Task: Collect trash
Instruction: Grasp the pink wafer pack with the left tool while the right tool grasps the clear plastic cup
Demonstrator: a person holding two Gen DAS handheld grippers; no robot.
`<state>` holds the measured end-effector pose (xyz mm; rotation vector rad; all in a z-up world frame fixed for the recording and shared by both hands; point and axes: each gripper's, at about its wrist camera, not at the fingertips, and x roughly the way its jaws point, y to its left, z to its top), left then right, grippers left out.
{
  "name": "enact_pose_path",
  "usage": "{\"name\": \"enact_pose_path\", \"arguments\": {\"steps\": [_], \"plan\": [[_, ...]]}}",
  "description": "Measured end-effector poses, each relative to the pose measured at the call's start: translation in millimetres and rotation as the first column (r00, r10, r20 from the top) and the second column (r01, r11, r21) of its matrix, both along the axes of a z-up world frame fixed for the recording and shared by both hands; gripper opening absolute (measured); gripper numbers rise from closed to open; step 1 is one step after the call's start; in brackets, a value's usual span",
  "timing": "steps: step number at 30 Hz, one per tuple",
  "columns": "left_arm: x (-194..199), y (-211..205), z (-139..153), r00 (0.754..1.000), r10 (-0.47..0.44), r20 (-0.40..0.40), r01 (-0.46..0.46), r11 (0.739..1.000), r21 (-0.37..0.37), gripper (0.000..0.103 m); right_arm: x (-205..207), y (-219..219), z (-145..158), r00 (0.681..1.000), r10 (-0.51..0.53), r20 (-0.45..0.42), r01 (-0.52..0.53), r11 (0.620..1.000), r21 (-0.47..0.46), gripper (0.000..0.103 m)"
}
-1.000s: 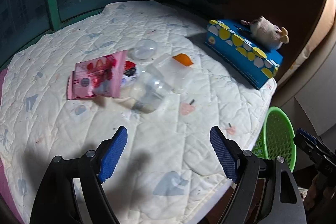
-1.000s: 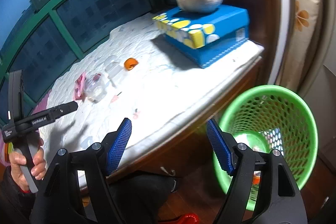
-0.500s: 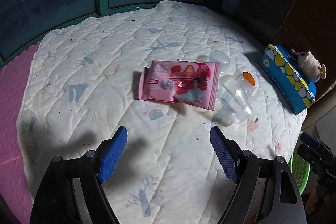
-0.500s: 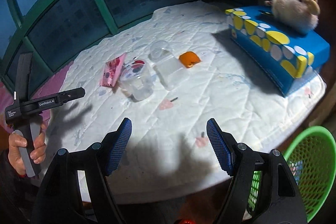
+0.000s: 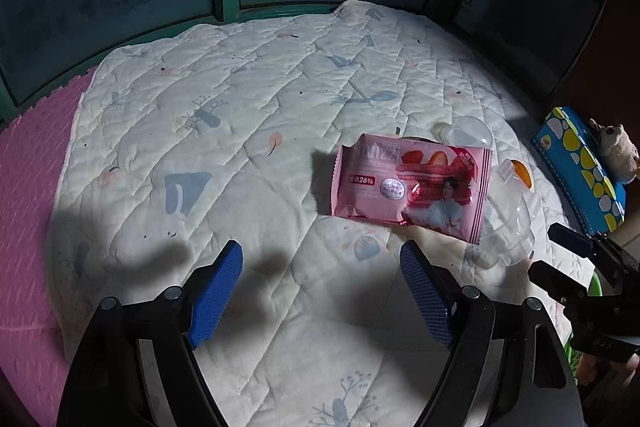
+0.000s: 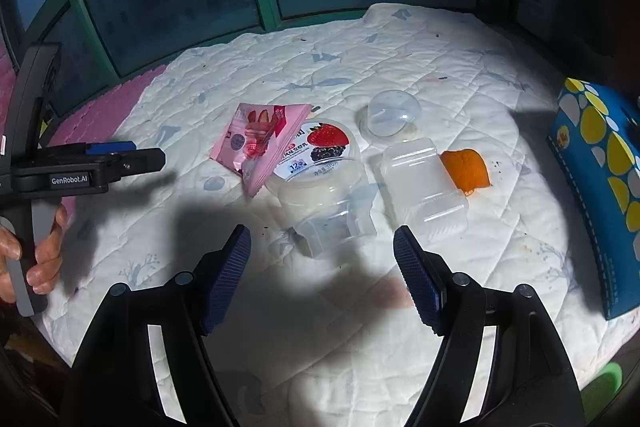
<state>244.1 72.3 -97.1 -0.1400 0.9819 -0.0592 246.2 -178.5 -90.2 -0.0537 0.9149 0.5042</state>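
Trash lies on a white quilted mat [image 6: 400, 67]: a pink snack wrapper [image 5: 412, 185] [image 6: 262, 139], a yogurt cup with a strawberry lid [image 6: 320, 171], a clear dome lid [image 6: 390, 119], a clear clamshell box [image 6: 424, 187] and an orange peel [image 6: 466, 167]. My left gripper [image 5: 322, 295] is open and empty, hovering short of the wrapper and to its left; it also shows in the right wrist view [image 6: 120, 157]. My right gripper [image 6: 322, 275] is open and empty just in front of the yogurt cup; it also shows in the left wrist view [image 5: 564, 259].
A blue box with yellow dots [image 6: 604, 179] lies at the mat's right edge, a plush toy [image 5: 614, 149] on it. A green basket's rim [image 6: 608, 381] shows below the mat's right edge. Pink foam flooring [image 5: 28, 167] lies left. Dark windows stand behind.
Both grippers have swung left and moved in over the mat. The green basket has slid almost out of the right wrist view. Both grippers stay open.
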Motion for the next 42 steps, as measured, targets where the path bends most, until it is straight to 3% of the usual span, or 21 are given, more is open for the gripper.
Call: {"name": "enact_pose_path", "arguments": {"steps": [17, 22, 28, 31, 42], "plan": [[75, -4, -38, 0.984, -0.175, -0.042, 0.169, 0.980, -0.109, 0.078, 28, 19, -25, 0.998, 0.052, -0.032, -0.055, 0.994, -0.094, 0.073], [88, 2, -50, 0.982, -0.181, -0.055, 0.168, 0.968, -0.187, 0.078, 27, 24, -27, 0.997, 0.067, -0.028, -0.069, 0.991, -0.111, 0.062], [91, 5, -51, 0.977, -0.211, -0.032, 0.196, 0.948, -0.251, 0.078, 23, 20, -23, 0.998, 0.058, -0.020, -0.060, 0.995, -0.078, 0.061], [93, 6, -52, 0.970, -0.241, -0.018, 0.223, 0.922, -0.316, 0.078, 18, 19, -19, 0.998, 0.055, -0.011, -0.055, 0.996, -0.063, 0.061], [95, 7, -55, 0.967, -0.254, 0.005, 0.237, 0.897, -0.374, 0.075, -4, 16, -7, 0.999, 0.032, -0.007, -0.032, 0.999, -0.027, 0.061]]}}
